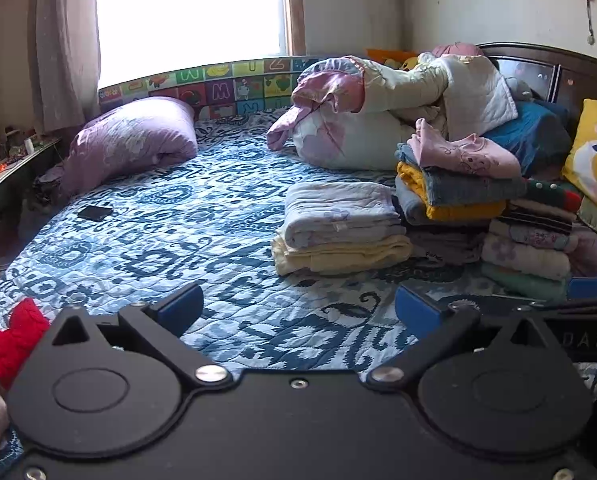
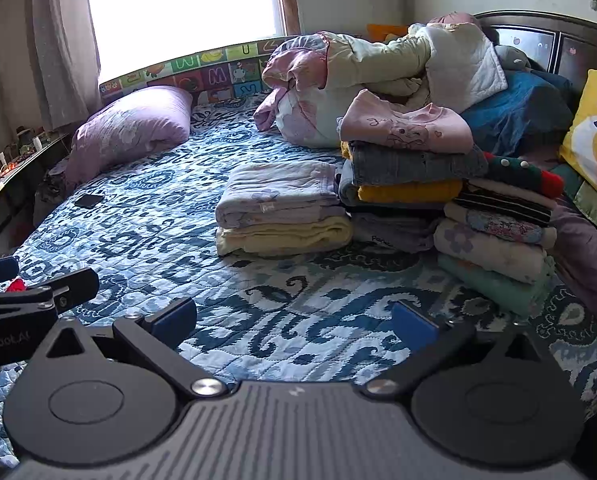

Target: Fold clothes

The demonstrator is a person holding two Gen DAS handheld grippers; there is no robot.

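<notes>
My left gripper (image 1: 298,312) is open and empty, low over the blue patterned quilt (image 1: 170,240). My right gripper (image 2: 294,320) is open and empty too, over the same quilt (image 2: 158,224). Folded clothes stand in stacks ahead to the right: a low stack of pale lilac and yellow pieces (image 1: 338,228) (image 2: 282,212), a taller stack topped by a pink top (image 1: 462,156) (image 2: 406,128), and a third stack of floral and green pieces (image 1: 526,248) (image 2: 494,240). A red knitted garment (image 1: 12,340) lies unfolded at my left gripper's left; a bit of it shows in the right wrist view (image 2: 16,285).
A heap of bedding (image 1: 378,108) fills the back of the bed. A purple pillow (image 1: 130,136) lies at the left by the window. A dark phone (image 1: 94,213) rests on the quilt. A yellow cushion (image 1: 594,156) leans on the headboard. A cluttered side table (image 1: 2,172) stands at left.
</notes>
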